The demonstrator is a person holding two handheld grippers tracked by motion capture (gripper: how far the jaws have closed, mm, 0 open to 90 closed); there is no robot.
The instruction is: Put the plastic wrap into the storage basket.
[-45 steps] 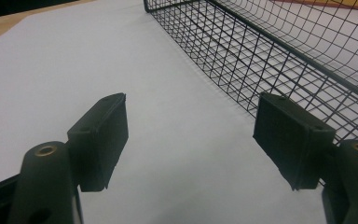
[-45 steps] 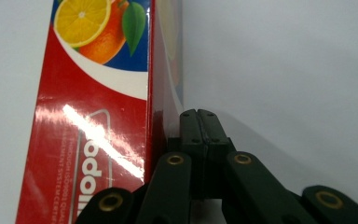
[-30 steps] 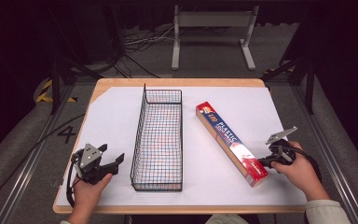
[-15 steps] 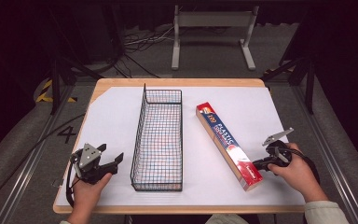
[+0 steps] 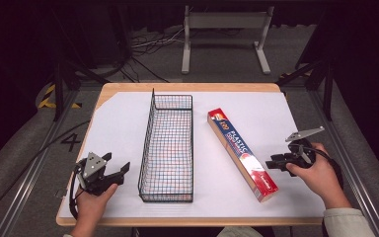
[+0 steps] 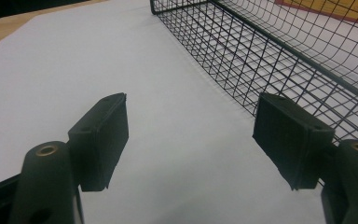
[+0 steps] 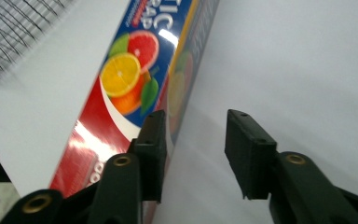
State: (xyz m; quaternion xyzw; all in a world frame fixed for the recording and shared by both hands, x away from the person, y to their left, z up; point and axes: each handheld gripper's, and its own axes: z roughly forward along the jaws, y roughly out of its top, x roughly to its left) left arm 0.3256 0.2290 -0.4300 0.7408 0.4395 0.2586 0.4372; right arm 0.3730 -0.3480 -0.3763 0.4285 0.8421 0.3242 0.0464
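1. My right gripper (image 5: 272, 163) sits at four o'clock on the table; its jaws have just been opening and stand part apart, with nothing between them
2. The long red-and-blue cardboard plastic-wrap box (image 5: 241, 152) lies flat just beside its tips, toward nine o'clock of it
3. My left gripper (image 5: 118, 169) rests at seven o'clock, jaws wide apart, near the black wire basket (image 5: 168, 143) at centre

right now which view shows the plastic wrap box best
The high view: the whole plastic wrap box lies slanted on the white sheet, right of the wire basket. The right gripper view shows just its near end with the fruit print, close beside the right gripper. The left gripper view catches a red strip through the basket mesh.
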